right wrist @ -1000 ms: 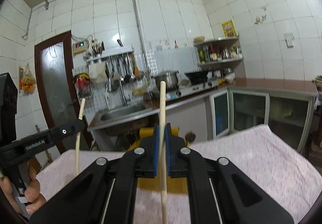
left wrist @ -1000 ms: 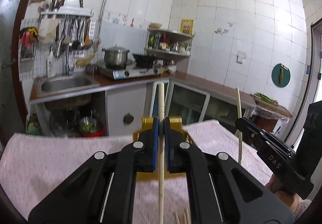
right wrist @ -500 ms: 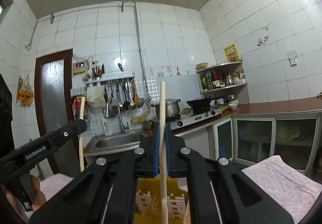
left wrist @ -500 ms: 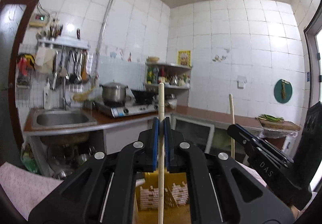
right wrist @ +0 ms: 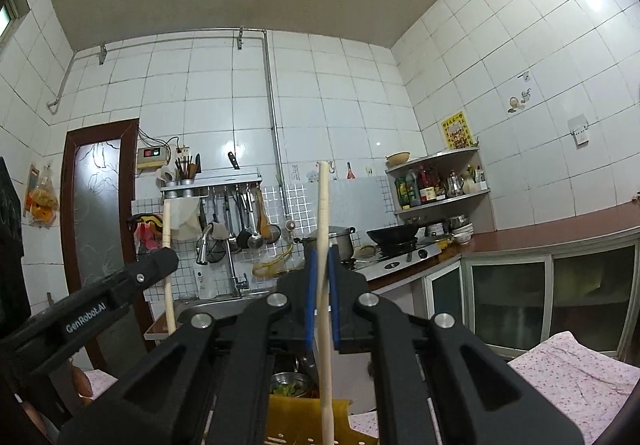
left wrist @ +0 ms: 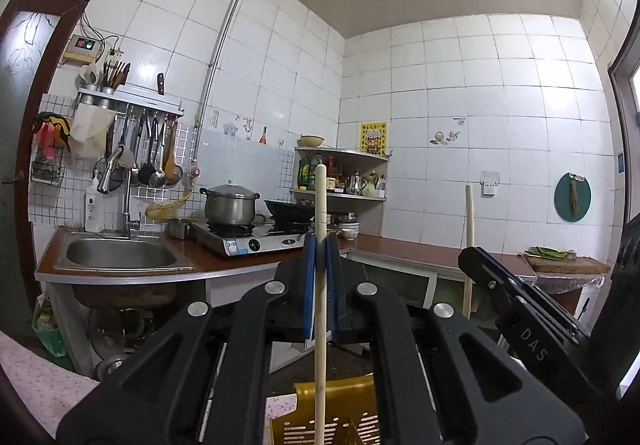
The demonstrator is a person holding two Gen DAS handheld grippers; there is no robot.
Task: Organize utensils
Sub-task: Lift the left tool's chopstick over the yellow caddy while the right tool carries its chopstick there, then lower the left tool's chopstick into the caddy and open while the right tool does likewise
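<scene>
both jaws clamped on upright chopsticks: left gripper [left wrist: 320, 285] w/ left chopstick [left wrist: 320, 205], right gripper [right wrist: 321, 293] w/ right chopstick [right wrist: 323, 213]. mid-task, prob.; neither yet in yellow slotted basket [left wrist: 340, 421] below.

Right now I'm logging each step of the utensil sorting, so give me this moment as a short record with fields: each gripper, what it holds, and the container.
left gripper: shut on a chopstick, held upright
right gripper: shut on a second chopstick, upright, leaning slightly
yellow basket: slotted, below both grippers, low in both wrist views
chopstick tips: hang above the basket; contact with it cannot be told
table cloth: pink patterned, under the basket
background: kitchen counter with sink and stove pot
</scene>
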